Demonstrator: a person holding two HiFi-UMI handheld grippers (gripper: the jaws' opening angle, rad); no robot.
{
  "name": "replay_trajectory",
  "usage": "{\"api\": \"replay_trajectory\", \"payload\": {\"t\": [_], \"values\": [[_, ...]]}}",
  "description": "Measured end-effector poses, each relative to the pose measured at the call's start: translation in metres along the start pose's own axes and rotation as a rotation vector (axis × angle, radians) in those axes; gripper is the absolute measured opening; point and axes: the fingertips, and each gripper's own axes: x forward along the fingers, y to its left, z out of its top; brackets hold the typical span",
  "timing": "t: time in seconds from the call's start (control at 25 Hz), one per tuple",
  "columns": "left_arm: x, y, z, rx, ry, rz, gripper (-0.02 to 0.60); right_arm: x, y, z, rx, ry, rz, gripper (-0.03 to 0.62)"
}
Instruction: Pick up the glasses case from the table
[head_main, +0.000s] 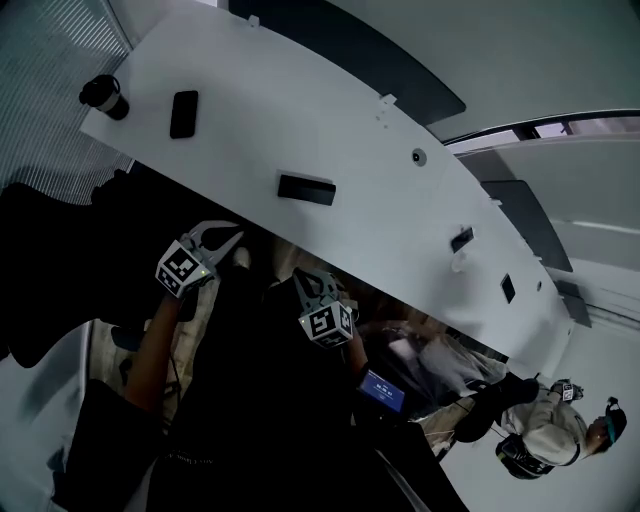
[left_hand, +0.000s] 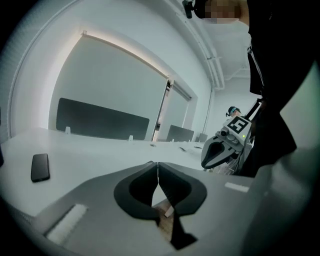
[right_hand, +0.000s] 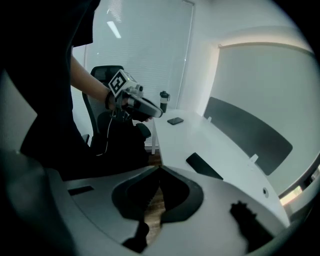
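Observation:
The glasses case is a flat black oblong lying on the white table near its front edge. In the right gripper view, the case lies just right of and beyond the jaws. Both grippers hang below the table edge, apart from the case. My left gripper sits left of the case, and its jaws meet with nothing between them. My right gripper is below the case, its jaws also shut and empty. Each gripper shows in the other's view: the right gripper and the left gripper.
A black phone and a dark lidded cup lie at the table's left end. Dark partition panels line the far edge. A black office chair stands behind my left arm. Another person is at the lower right.

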Motion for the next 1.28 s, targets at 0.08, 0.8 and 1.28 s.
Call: {"api": "replay_trajectory", "payload": {"t": [0.08,0.8,1.28], "values": [[0.014,0.007,0.004,0.047,0.045,-0.013,0.021,0.008,-0.014,0.004,0.060,-0.019,0.010,0.008],[0.243,0.046,-0.086,0.458,1.063,-0.279,0.397,-0.022,-0.189,-0.059,0.429,-0.178,-0.197,0.008],[0.267,0.045,-0.125,0.546,1.187,-0.324,0.386,-0.043,-0.200,-0.100,0.589,-0.160,-0.316,0.008]]}}
